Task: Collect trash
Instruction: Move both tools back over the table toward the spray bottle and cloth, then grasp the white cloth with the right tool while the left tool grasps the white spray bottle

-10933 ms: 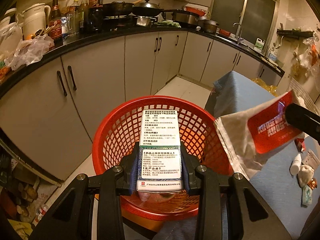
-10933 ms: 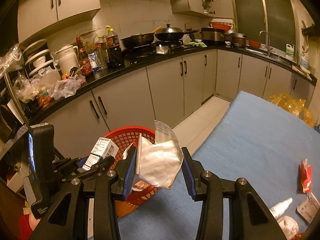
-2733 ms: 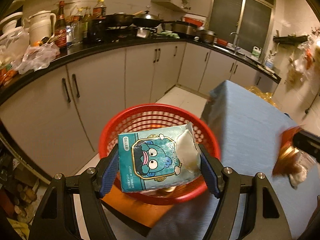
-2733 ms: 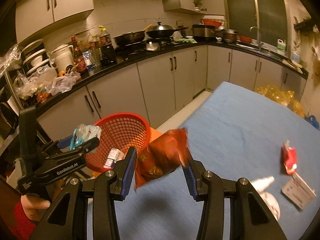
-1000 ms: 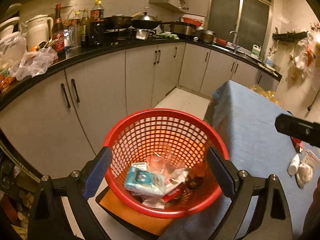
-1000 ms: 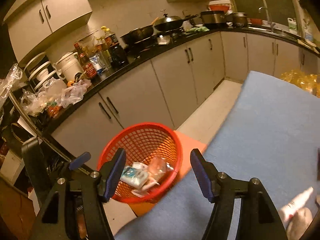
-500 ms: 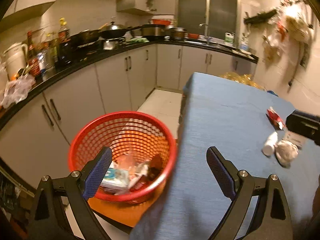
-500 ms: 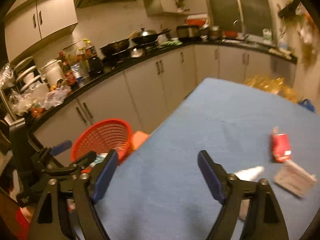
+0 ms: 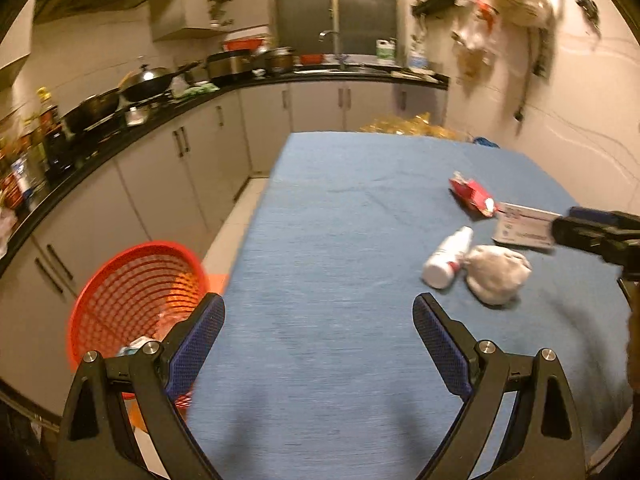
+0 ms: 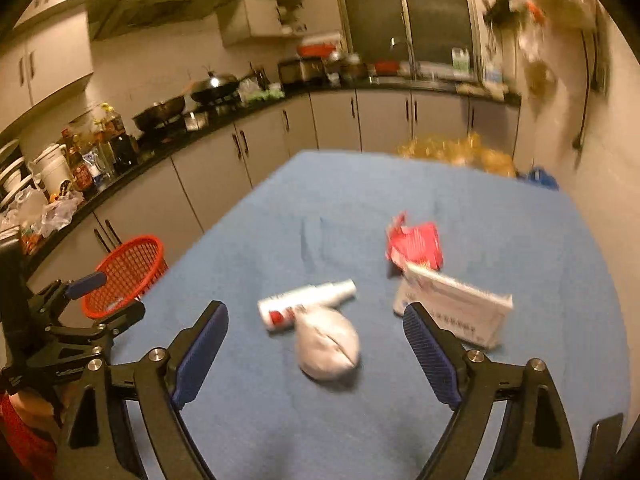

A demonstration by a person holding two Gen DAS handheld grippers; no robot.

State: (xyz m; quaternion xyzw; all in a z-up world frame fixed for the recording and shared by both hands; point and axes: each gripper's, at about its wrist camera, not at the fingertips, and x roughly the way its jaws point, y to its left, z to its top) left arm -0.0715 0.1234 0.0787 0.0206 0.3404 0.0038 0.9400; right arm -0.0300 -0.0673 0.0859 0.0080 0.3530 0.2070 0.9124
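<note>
- The right gripper [image 10: 316, 320] is hanging over the blue table [image 10: 500, 208] with its tongs spreading wider, and nothing is sitting between them. I think it is getting ready to reach for more trash.
- It is pointing at the gray crumpled ball [image 10: 328, 344], which is lying just in front of the tongs, so that ball is likely the next pick.
- The left gripper [image 9: 318, 344] is empty too, with its tongs spread wide apart over the table edge.
- The red basket [image 9: 132, 292] is standing on the floor beside the table, close enough for dropping trash in. Some wrappers are already lying inside it.
- The trash is waiting on the table in one small bunch.
- The white bottle [image 10: 306, 304] is lying on its side, touching the gray ball. It is showing a red mark on its label.
- The red wrapper [image 10: 416, 244] is looking torn and wrinkly.
- The white box [image 10: 452, 312] is lying tilted just beside the red wrapper, with small print on it that is too blurry for reading.
</note>
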